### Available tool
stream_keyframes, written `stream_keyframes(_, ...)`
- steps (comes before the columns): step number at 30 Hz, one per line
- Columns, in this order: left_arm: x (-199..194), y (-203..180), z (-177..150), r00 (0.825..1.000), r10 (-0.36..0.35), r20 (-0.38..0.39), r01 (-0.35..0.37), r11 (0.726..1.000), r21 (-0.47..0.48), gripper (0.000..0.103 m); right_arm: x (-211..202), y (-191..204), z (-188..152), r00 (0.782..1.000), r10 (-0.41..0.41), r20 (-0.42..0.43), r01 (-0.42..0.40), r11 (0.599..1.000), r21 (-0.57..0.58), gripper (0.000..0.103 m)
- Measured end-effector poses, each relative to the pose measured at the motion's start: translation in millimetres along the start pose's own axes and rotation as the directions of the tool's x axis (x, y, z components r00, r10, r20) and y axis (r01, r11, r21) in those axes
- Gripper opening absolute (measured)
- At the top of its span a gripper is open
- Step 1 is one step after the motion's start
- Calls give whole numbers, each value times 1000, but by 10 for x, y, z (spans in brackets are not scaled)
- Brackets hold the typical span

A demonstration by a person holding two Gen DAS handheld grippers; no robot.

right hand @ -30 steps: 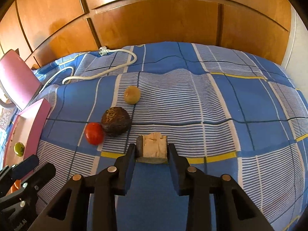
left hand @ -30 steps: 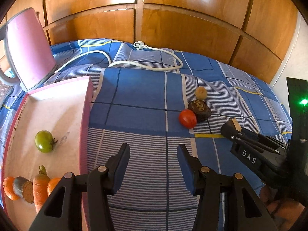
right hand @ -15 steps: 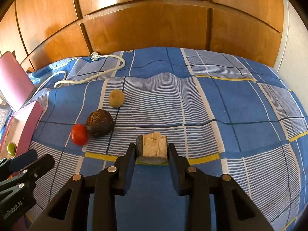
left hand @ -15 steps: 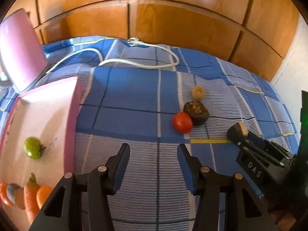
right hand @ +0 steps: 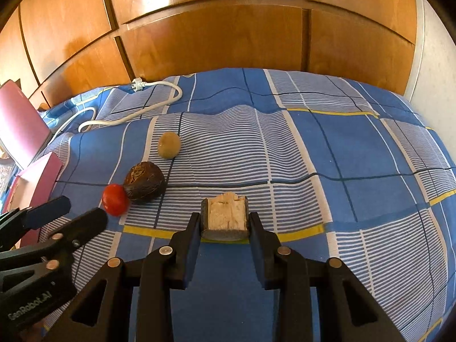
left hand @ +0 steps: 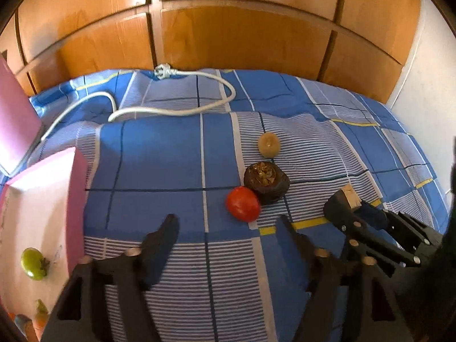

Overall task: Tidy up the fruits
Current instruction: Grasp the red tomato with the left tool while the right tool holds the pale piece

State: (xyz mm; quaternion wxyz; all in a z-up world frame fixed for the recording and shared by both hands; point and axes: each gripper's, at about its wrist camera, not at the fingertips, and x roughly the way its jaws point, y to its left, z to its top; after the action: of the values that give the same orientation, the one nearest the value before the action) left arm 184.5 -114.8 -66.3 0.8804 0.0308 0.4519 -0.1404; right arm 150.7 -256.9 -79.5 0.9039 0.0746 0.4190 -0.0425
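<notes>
A red tomato lies on the blue checked bedspread, touching a dark brown fruit; a small tan fruit lies behind them. My left gripper is open and empty, just short of the tomato. My right gripper is shut on a pale, dark-skinned cut fruit chunk, to the right of the others. The tomato, brown fruit and tan fruit also show in the right wrist view. A pink tray at left holds a green tomato.
A white power cable with plug lies at the back of the bed. Wooden wardrobe doors stand behind. Carrots sit at the tray's near corner. A pink upright panel stands at far left.
My left gripper has moved right and forward toward the red tomato, staying open. The tray has slid toward the left edge of its view. My right gripper still holds the chunk.
</notes>
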Motion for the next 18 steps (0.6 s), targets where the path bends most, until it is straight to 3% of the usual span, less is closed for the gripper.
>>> stream_keyframes(10,156,-19,96,1000,8,-22,-8,1000,16,76,-4,-22,-1,1000,10,3,-10,1000,14,33)
stream_keyframes(18,273,18,130,999,-36,-39,35,999,-17,76,-12,-33,-4,1000,16,5,-16,1000,19,33)
